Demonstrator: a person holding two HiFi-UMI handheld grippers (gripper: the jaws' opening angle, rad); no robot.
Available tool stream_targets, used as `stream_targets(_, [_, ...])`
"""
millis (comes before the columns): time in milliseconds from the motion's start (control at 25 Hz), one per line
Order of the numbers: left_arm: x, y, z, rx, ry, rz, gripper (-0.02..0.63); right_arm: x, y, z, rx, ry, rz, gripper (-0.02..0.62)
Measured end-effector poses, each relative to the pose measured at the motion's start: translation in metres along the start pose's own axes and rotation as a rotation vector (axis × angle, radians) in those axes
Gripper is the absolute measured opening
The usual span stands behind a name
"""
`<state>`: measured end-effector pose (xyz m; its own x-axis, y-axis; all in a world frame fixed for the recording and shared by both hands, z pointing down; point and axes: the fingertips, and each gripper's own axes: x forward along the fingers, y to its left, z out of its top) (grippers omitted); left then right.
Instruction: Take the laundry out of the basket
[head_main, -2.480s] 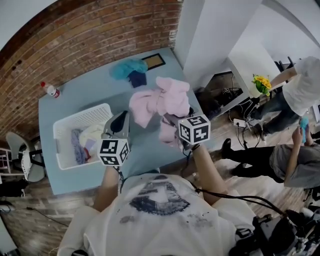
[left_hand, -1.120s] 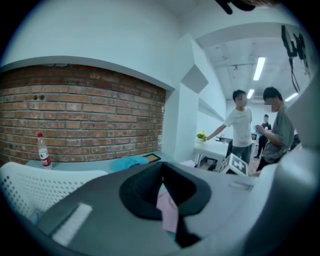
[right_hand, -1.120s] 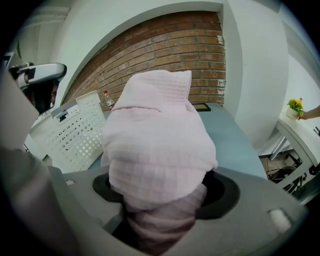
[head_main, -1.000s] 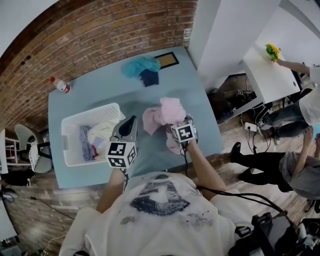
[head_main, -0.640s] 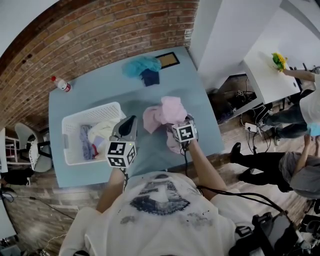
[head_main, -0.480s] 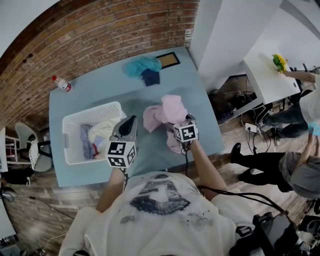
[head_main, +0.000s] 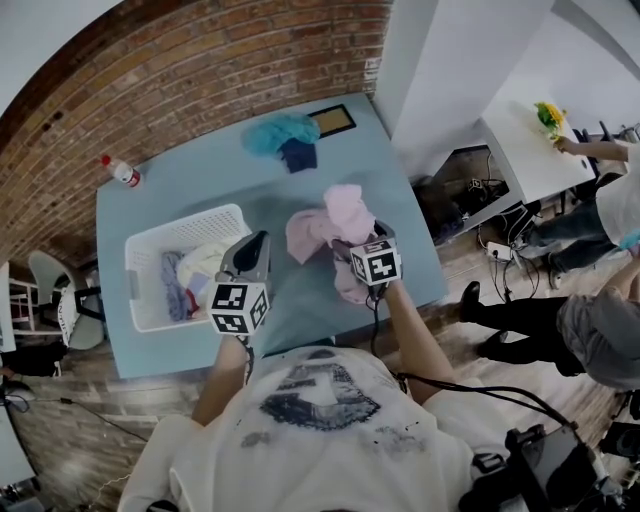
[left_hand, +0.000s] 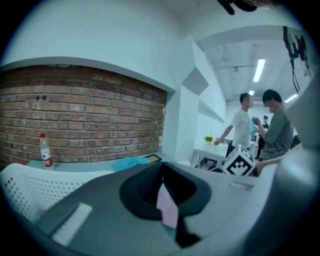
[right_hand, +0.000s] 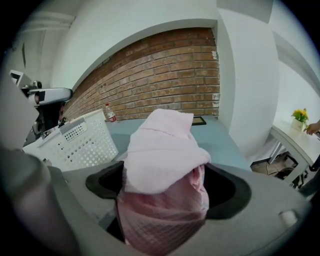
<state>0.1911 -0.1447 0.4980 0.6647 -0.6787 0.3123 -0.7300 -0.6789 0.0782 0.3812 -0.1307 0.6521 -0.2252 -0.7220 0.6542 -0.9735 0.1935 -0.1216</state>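
The right gripper (head_main: 352, 248) has just been opening its jaws, which now stand wide apart. A bunched pink garment (right_hand: 162, 165) fills the gap between them but is not pinched. It lies heaped on the table (head_main: 200, 185) near the right edge, spilling toward the near edge beneath the gripper.

The left gripper (head_main: 260, 246) hovers over the middle of the table, its jaws closed to a narrow slit with nothing held. A thin pink strip shows in that slit, and what it is cannot be told.

Just left of it, the white perforated basket (head_main: 185, 222) sits by the table's left edge with a few pieces of laundry (head_main: 190, 275) inside. A teal cloth (head_main: 275, 130) and a dark blue cloth (head_main: 298, 155) lie touching near the far right corner. A bottle (head_main: 120, 172) stands at the far left corner.
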Motion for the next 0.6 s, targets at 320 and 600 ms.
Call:
stream_targets(320, [-0.015,0.019,0.007,0.002,-0.012,-0.013,-0.008,-0.023,0.015,0.033,0.014,-0.09,-0.039,0.492])
stream_targets(600, [-0.04,0.046,0.018,0.009,-0.043,-0.006,-0.008,-0.038,0.054,0.078,0.013,-0.209,-0.028,0.491])
